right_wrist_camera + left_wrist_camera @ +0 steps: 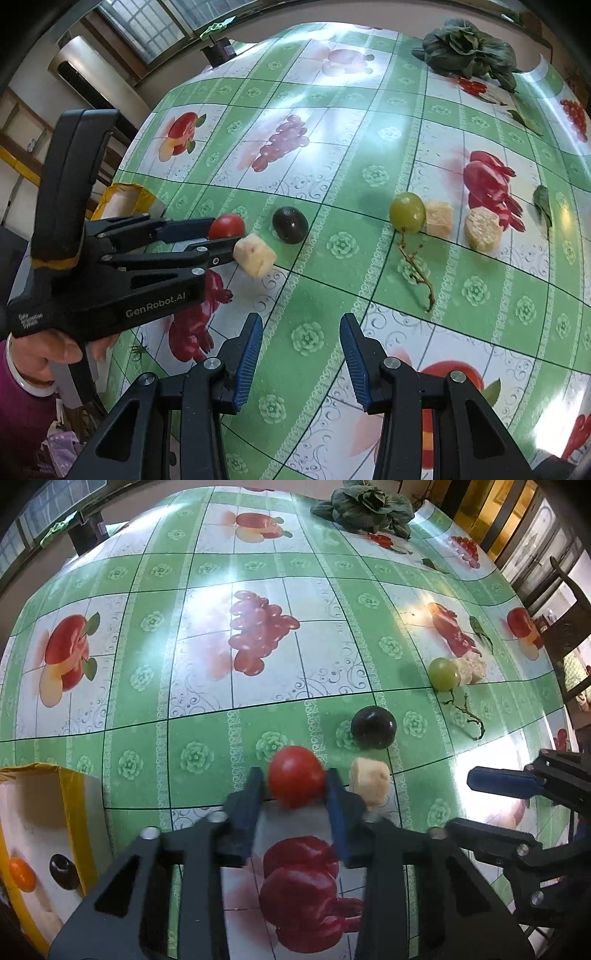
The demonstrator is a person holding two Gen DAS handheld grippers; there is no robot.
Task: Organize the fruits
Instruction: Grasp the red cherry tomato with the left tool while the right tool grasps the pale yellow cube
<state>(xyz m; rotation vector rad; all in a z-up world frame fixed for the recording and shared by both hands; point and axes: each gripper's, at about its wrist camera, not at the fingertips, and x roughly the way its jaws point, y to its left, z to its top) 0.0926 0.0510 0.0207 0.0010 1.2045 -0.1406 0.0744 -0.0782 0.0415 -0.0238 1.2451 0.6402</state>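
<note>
My left gripper (295, 781) is shut on a red cherry tomato (295, 775), just above the tablecloth; it also shows in the right wrist view (226, 226). A banana chunk (369, 781) lies right beside it, a dark grape (373, 728) behind. A green grape (443, 674) and two more banana pieces (439, 218) (482, 227) lie farther right. My right gripper (301, 354) is open and empty over the cloth. A yellow-rimmed white box (72, 812) at the left holds an orange fruit (21, 875) and a dark grape (63, 871).
A bare grape stem (417, 275) lies near the green grape. A leafy green vegetable (369, 506) sits at the table's far edge. Loose leaves (543, 203) lie at the right. A wooden chair (569, 627) stands past the right edge.
</note>
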